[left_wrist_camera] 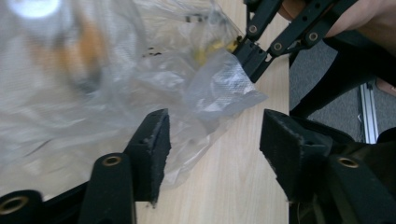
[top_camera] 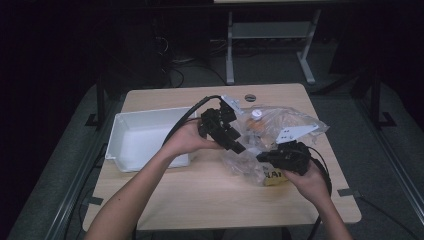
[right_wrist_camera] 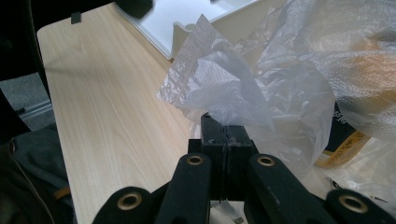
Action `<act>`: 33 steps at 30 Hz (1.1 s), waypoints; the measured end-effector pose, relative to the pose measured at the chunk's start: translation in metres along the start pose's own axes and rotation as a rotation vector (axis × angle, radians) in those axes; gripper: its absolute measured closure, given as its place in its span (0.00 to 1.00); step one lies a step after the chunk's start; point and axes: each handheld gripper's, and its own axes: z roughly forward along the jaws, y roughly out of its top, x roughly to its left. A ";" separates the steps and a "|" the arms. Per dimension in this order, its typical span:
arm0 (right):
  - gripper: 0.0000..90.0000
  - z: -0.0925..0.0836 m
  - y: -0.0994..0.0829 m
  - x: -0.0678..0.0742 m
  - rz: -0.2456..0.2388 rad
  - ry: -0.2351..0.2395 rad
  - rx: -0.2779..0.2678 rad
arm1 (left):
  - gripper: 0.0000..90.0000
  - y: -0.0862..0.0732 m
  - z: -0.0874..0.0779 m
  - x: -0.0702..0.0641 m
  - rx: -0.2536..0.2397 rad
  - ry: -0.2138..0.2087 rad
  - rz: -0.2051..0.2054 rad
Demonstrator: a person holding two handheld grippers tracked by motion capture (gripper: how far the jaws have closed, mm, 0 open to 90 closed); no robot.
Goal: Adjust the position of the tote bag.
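A clear crumpled plastic bag (top_camera: 280, 122) lies on the wooden table (top_camera: 200, 195), with something orange, a white cap and a yellow-and-black item inside. My right gripper (right_wrist_camera: 226, 135) is shut on a fold of the bag (right_wrist_camera: 280, 84) at its near edge. In the left gripper view, the right gripper (left_wrist_camera: 250, 56) pinches a corner of the bag (left_wrist_camera: 93, 84). My left gripper (left_wrist_camera: 215, 144) stands open, and a loose flap of the bag lies between its jaws without being pressed. In the high view, the left gripper (top_camera: 235, 142) and the right gripper (top_camera: 262, 156) sit close together at the bag's front.
A white plastic tray (top_camera: 131, 150) stands at the table's left, and its rim (right_wrist_camera: 182, 32) appears beyond the bag in the right gripper view. A small round dark item (top_camera: 250, 97) lies near the far edge. Bare wood stretches across the front. A table frame stands on the dark floor behind.
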 end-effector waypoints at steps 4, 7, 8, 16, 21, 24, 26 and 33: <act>0.99 -0.004 0.001 0.001 0.009 0.004 -0.019 | 0.43 0.002 0.013 -0.001 0.008 -0.017 0.000; 0.99 -0.005 0.002 0.004 0.002 0.009 -0.022 | 0.44 0.005 0.020 -0.002 0.016 -0.024 -0.003; 0.99 -0.005 0.003 0.004 -0.001 0.011 -0.022 | 0.46 0.005 0.020 -0.002 0.016 -0.024 -0.003; 0.99 -0.004 0.002 0.009 -0.024 0.028 -0.015 | 0.75 0.003 0.032 0.000 0.068 -0.044 -0.002; 0.98 -0.004 0.000 0.011 -0.030 0.035 -0.013 | 0.95 0.001 0.034 -0.002 0.091 -0.049 0.026; 0.90 -0.003 0.000 0.011 -0.032 0.041 -0.005 | 0.98 0.000 0.034 -0.002 0.100 -0.044 0.038; 0.73 -0.004 0.000 0.011 -0.031 0.054 0.006 | 0.98 -0.003 0.033 -0.003 0.112 -0.046 0.042; 0.61 -0.021 -0.004 0.001 -0.008 0.056 -0.006 | 0.98 -0.018 0.027 0.000 0.123 -0.036 0.038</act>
